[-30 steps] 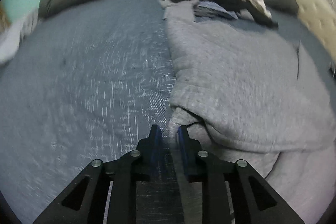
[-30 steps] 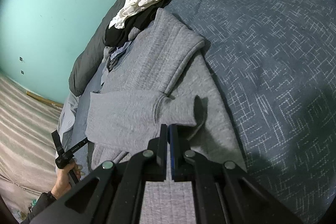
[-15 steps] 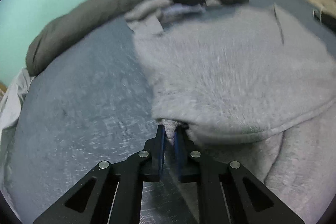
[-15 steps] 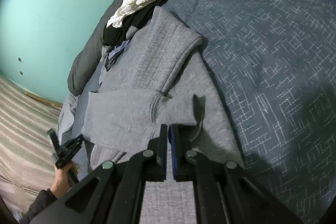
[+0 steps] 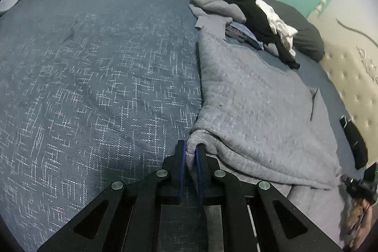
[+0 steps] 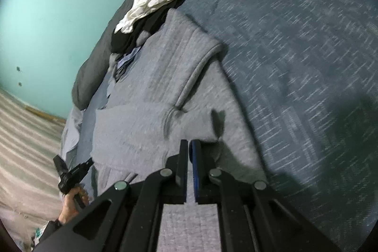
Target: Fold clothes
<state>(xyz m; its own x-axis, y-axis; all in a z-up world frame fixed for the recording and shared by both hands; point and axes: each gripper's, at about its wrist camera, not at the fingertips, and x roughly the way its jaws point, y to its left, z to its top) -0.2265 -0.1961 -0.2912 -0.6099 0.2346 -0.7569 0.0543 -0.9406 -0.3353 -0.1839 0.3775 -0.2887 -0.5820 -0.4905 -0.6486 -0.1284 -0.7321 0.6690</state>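
Blue bedspread [image 5: 94, 77], grey garment [image 5: 255, 110] corner newly pinched, left jaws closed.

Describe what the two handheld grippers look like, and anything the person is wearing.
Both the left gripper and the right gripper are matte black linkage frames with triangular cut-outs, round silver pivot pins and flat fingers lined with blue pads. A dark sleeve covers one wrist. No cables show.

Left tool [image 5: 191, 149] pinched on fabric; right tool [image 6: 190, 145] angled down, jaws just parting slightly.
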